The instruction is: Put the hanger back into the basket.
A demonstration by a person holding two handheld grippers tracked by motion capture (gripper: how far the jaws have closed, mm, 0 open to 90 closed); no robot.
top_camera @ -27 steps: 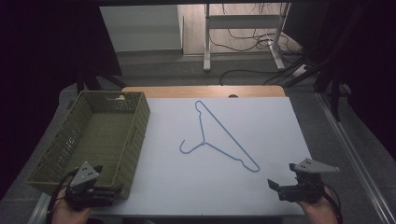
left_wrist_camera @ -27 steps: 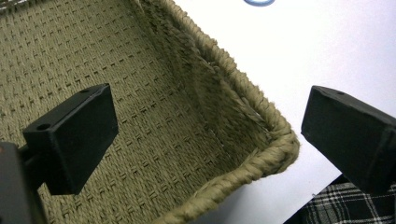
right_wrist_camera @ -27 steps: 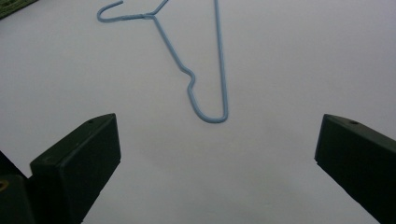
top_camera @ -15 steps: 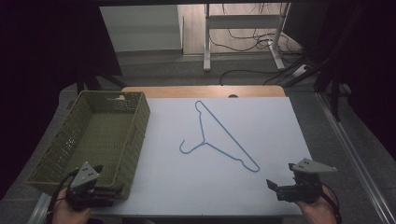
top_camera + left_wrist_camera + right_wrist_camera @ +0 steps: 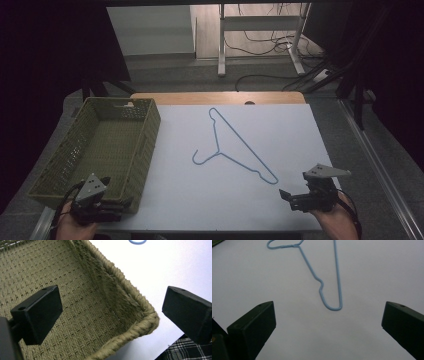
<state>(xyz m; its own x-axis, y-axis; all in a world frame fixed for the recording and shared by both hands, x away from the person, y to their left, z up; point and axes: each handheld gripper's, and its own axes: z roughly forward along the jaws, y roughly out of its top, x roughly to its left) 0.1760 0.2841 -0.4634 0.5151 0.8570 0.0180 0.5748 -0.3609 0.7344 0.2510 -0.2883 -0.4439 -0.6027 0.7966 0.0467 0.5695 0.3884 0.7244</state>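
- The blue wire hanger [image 5: 235, 147] lies flat near the centre of the white table [image 5: 300, 130], its hook toward the green woven basket [image 5: 60, 165] on the left edge, probably its destination.
- The right gripper [image 5: 287, 196] sits at the near right corner, jaws spread wide, holding nothing, aimed at the hanger's nearest end, likely for pickup.
- The left gripper [image 5: 125, 202] hovers at the basket's near right corner, jaws released astride the rim, likely to steady it.

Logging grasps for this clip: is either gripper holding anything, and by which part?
Nothing is held. The left gripper is open over the basket corner; the right gripper is open short of the hanger.
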